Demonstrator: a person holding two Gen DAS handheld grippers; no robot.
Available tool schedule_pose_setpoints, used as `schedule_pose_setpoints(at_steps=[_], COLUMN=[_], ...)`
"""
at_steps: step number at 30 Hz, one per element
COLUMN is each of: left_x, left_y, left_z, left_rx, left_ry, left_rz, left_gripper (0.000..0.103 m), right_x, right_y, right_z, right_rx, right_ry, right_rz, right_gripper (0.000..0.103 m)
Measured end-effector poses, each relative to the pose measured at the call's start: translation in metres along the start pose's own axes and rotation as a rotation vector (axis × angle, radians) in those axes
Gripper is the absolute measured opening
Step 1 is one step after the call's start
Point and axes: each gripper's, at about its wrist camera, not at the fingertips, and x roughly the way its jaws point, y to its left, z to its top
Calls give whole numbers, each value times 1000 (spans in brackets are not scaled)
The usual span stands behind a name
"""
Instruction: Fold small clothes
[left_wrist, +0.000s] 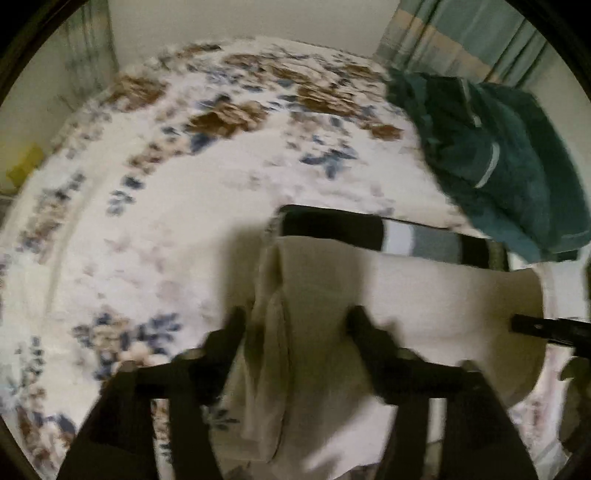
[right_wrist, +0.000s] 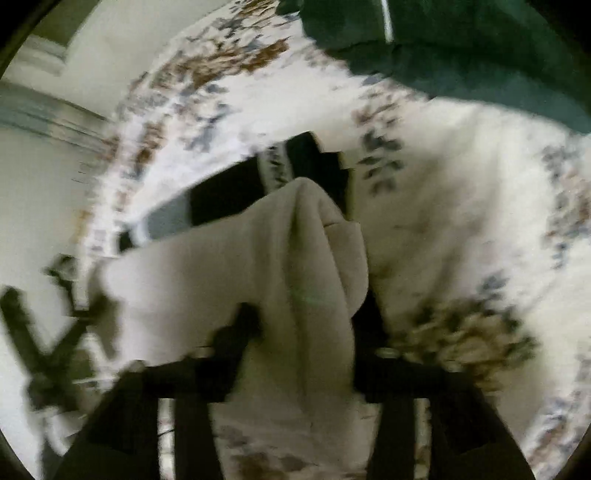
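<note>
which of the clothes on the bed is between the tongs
The beige garment: it lies between both open tongs, left and right. The black striped piece sits behind it, and the green towel farther off.

So the bed has this white bedspread with brown and blue flower print (left_wrist: 155, 229), pretty blurry in both views but the pattern runs in a band across it (right_wrist: 461, 192). Plain cream wall (left_wrist: 258, 18) behind the far edge of the bed. Striped teal and beige curtain (left_wrist: 461, 40) hangs in the far right corner, another bit of curtain (left_wrist: 92, 48) on the left. There's a small yellow thing (left_wrist: 26, 166) off the left edge, can't tell what it is.
</note>
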Motion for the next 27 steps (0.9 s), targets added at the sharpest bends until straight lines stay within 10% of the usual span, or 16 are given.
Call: schedule_pose_setpoints(at_steps=[6,15,27], left_x=[-10,-66,-263], left_y=[-7,-44,-94], left_z=[-29,-68,-132], left_rx=[14,64,98], left_ry=[-11,-51,-235], left_rz=[109,176,149], left_gripper=[98,102,102], right_x=[-11,-62,-254], right_y=[18,35,73], right_z=[-40,-116,-250], right_rx=[-78,-121,-134], right_ry=[-74,-173,-380], right_rz=[-301,-434,-419], right_gripper=[102,102,102])
